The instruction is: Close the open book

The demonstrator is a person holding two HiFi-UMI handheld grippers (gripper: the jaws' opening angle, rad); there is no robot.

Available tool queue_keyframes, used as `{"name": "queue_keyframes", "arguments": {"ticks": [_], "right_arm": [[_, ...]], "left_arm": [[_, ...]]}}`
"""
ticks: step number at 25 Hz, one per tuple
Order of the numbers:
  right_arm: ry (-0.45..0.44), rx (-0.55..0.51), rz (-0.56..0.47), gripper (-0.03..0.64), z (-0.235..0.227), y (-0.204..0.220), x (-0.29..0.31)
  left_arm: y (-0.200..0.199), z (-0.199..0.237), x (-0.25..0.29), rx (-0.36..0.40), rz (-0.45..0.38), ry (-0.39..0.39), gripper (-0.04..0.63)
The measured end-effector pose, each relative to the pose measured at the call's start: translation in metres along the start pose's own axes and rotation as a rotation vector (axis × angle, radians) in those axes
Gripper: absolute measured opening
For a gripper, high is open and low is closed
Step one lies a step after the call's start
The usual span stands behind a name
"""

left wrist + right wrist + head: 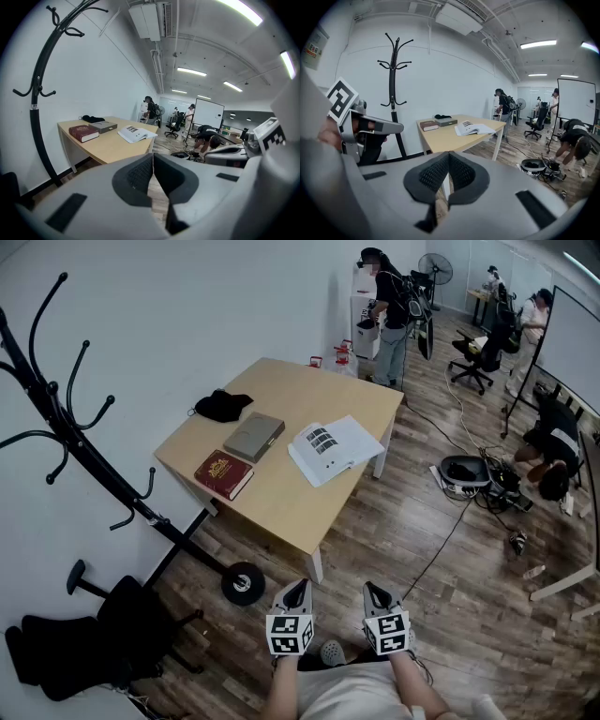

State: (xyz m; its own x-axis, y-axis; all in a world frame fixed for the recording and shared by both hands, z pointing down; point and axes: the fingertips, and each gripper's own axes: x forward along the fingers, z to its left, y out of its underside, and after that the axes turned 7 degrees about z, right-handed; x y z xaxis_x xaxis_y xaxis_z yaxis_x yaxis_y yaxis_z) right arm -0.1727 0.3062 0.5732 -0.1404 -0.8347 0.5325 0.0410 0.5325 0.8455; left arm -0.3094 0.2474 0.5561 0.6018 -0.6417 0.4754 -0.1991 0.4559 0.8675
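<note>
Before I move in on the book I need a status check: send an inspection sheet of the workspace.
Surface: wooden table, bare at its near corner.
Job's things: open book lying pages up near the table's right edge; not yet closed.
Clutter: red book, grey book and black cloth item on the left part, apart from the open book.
Grippers: left claw and right claw both shut, empty, held short of the table.
Cables: cable across the floor right of the table, with a tangle further on.
Surroundings: coat stand left of the table; person standing beyond it.
</note>
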Motion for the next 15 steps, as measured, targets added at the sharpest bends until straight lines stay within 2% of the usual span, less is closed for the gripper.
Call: {"name": "queue_keyframes", "arguments": {"ticks": [7, 15], "right_arm": [[0.008, -0.018, 0.015, 0.005, 0.005, -0.005, 0.012], [0.041, 0.056, -0.030, 0.011, -0.010, -0.014, 0.000]], "left_arm": [[-0.006, 0.014, 0.002, -0.014, -0.013, 0.002, 0.023], [-0.012, 0.017, 0.010, -0.034, -0.029, 0.025, 0.026]]}}
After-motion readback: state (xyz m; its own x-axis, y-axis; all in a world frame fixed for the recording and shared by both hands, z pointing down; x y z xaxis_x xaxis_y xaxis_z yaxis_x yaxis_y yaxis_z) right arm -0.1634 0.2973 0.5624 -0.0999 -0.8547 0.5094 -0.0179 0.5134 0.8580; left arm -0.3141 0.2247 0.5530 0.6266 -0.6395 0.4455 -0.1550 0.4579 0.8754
